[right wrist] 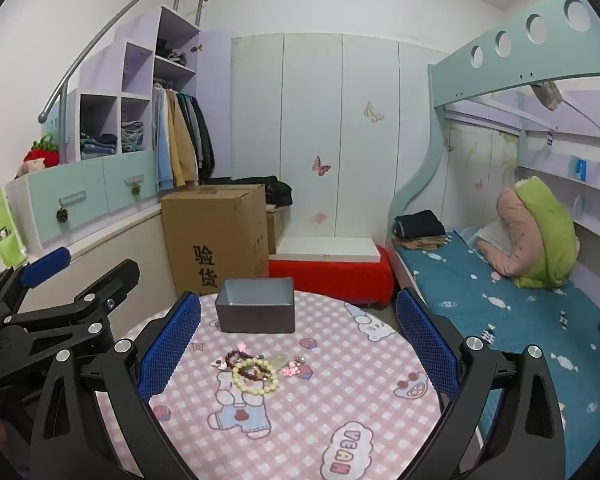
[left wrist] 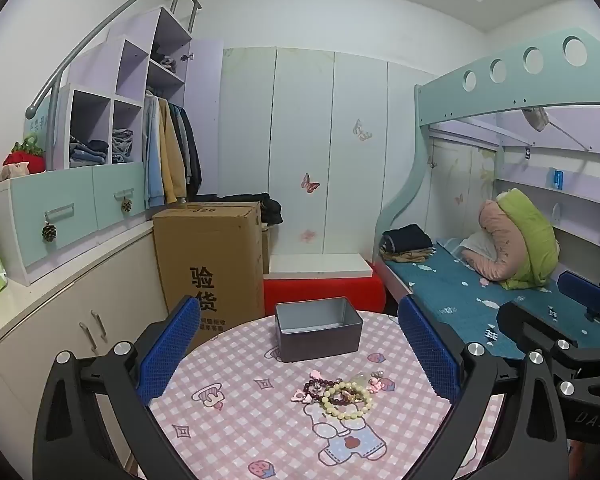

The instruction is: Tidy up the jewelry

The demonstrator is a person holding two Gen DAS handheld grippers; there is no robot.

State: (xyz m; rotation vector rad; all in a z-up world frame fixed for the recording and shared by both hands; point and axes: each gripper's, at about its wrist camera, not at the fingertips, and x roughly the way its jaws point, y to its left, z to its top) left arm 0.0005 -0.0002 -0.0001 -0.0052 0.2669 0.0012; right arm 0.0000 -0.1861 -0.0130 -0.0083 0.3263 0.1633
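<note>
Blue pads of our left tongs [left wrist: 300, 356] frame the near side of the round table [left wrist: 240, 432], and they stand wide apart with nothing between them. Our right tongs [right wrist: 298, 354] look the same in their own view: both pads far from each other, gripping nothing. Both tongs hang above the near part of the table and touch no object.

Ahead of the left tongs, between the two pads as the camera sees it, lies the jewelry pile [left wrist: 338, 396]: a cream bead bracelet [left wrist: 348, 400] lying over a dark red bead bracelet [left wrist: 320, 386], with some small pink charms [left wrist: 302, 396] beside them (a few silver pieces also, too small for us to name). From the right tongs the same pile lies ahead and a little toward the left pad.

Beyond the pile, near the far edge of the table, stands the grey tin box [left wrist: 319, 328], open at the top. As far as we can see its inside is bare, though the near wall hides part of the bottom.

So we judge that the task is at its beginning: no piece is in the box and all the jewelry is left to be moved. The tangled bracelets probably need separating first.
</note>
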